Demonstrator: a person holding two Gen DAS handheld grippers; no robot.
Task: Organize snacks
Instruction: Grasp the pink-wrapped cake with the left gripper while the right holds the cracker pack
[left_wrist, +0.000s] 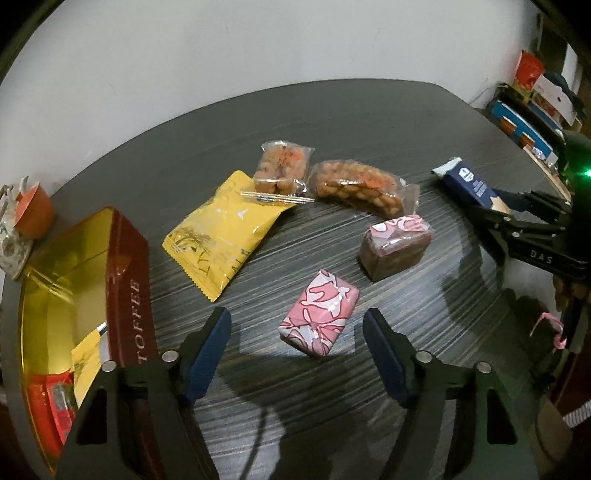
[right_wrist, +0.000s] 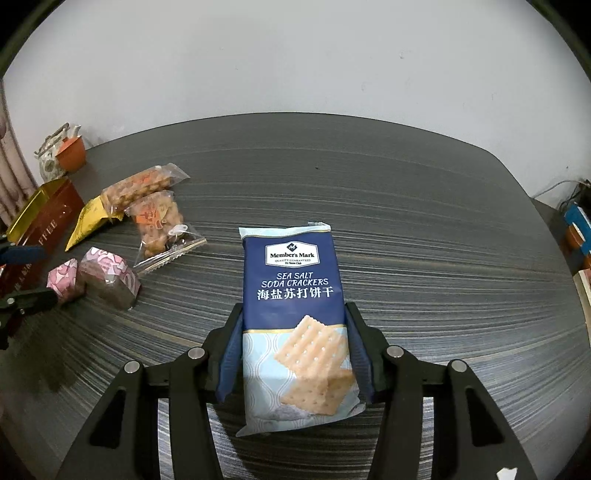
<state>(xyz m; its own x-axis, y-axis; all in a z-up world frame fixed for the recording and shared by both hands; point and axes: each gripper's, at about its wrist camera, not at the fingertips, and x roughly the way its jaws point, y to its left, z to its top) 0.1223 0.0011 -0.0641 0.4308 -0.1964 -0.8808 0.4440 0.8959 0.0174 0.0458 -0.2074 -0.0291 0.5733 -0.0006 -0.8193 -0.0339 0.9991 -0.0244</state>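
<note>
The right gripper (right_wrist: 295, 354) has its fingers pressed against both long sides of the soda cracker packet (right_wrist: 293, 295), whose long axis runs straight ahead along them. The left gripper (left_wrist: 297, 354) has its fingers spread and empty, with the pink wrapped cake (left_wrist: 319, 314) lying on the worktop (left_wrist: 369, 122) just ahead between them. The open toffee tin (left_wrist: 125, 273) sits to the left, nearer the left gripper.

Blue soda cracker packet (right_wrist: 295, 314) lies flat, apart from pink-wrapped cake (left_wrist: 319, 314), yellow pouch (left_wrist: 221, 229), toffee tin (left_wrist: 122, 266).
</note>
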